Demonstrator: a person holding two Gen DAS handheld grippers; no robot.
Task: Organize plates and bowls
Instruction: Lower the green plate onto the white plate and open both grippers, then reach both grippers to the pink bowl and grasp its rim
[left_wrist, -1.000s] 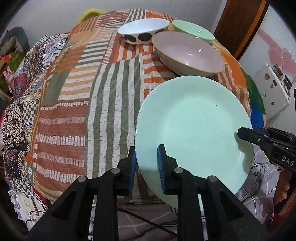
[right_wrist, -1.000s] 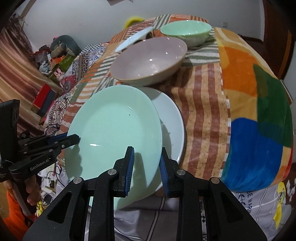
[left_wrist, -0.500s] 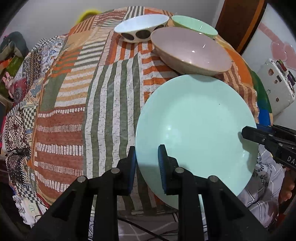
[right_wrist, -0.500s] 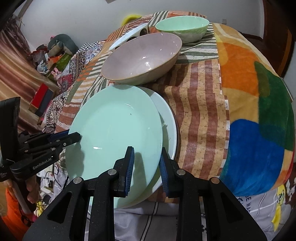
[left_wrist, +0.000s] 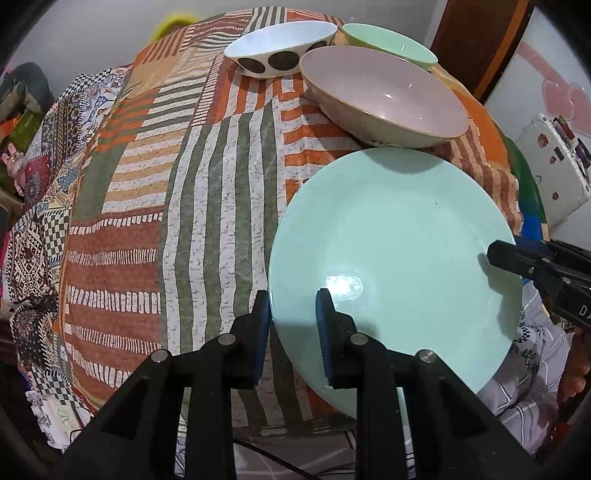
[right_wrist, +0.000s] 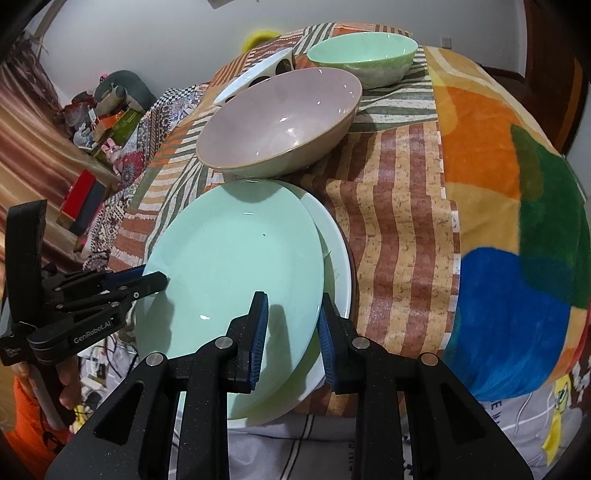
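A mint green plate (left_wrist: 399, 251) (right_wrist: 236, 280) is held between both grippers, over a white plate (right_wrist: 334, 254) at the table's near edge. My left gripper (left_wrist: 293, 325) is shut on the green plate's left rim. My right gripper (right_wrist: 291, 332) is shut on its right rim and shows in the left wrist view (left_wrist: 517, 258). The left gripper shows in the right wrist view (right_wrist: 147, 282). Behind stand a large pinkish bowl (left_wrist: 384, 99) (right_wrist: 280, 118), a green bowl (right_wrist: 364, 55) (left_wrist: 388, 40) and a white bowl with dark spots (left_wrist: 280, 48) (right_wrist: 255, 74).
The table carries a striped patchwork cloth (left_wrist: 177, 192) on the left and an orange, green and blue cloth (right_wrist: 517, 206) on the right. Clutter and boxes (right_wrist: 96, 122) lie on the floor beyond the left edge. A wooden door (left_wrist: 476, 48) stands behind.
Both grippers have carried the green plate forward and lower, so it now lies closer over the white plate and nearer the pinkish bowl.
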